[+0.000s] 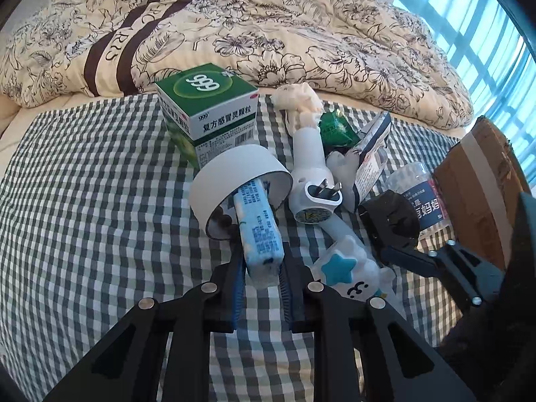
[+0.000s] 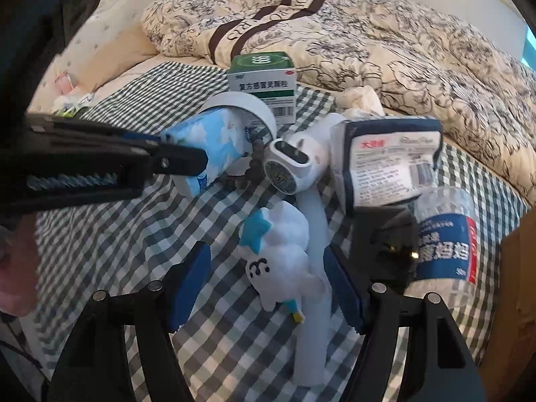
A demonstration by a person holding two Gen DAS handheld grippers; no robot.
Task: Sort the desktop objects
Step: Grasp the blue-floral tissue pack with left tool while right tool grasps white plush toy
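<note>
Left wrist view: the left gripper (image 1: 263, 268) is clamped on the near end of a blue-and-white tissue pack (image 1: 258, 227). The pack's long axis runs straight away from the fingers, and its far end is tucked inside a white tape roll (image 1: 234, 181) lying on the checked cloth (image 1: 100, 201). A green medicine box (image 1: 209, 107) stands just behind the roll.

Right wrist view: the right gripper (image 2: 268, 284) is spread wide and holds nothing. A white plush toy with a blue star (image 2: 278, 251) lies between its fingers, with a white tube (image 2: 315, 268) running lengthwise beside it. The left gripper enters from the left, gripping the tissue pack. A cardboard box (image 2: 519, 284) sits at the right edge, nearer the right gripper.
</note>
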